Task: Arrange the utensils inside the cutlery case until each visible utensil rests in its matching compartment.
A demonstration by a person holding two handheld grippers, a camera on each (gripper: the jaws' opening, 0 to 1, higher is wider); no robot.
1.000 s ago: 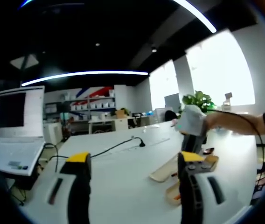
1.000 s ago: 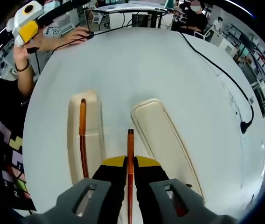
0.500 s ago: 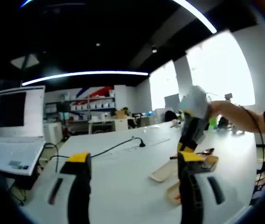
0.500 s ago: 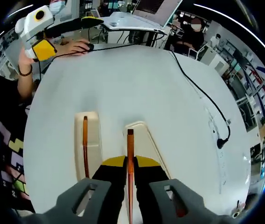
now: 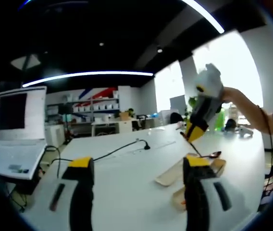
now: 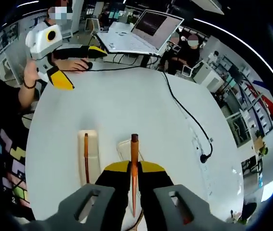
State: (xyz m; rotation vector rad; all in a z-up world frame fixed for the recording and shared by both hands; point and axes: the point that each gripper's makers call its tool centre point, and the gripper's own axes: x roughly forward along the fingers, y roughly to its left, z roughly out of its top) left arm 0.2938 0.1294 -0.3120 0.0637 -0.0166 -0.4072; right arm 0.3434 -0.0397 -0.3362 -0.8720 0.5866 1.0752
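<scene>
**Risk: utensil slips or misses its slot**

Left gripper view: left claw (image 5: 135, 192) open, empty, low over the white surface (image 5: 127, 183); cream cutlery case halves (image 5: 172, 174) lie beyond.

Right gripper view: right claw (image 6: 133, 175) clamps a slim copper-coloured utensil (image 6: 134, 163) high above the case; from this height it may miss its compartment. A second copper utensil (image 6: 86, 156) rests in the left tray (image 6: 92, 144).
</scene>
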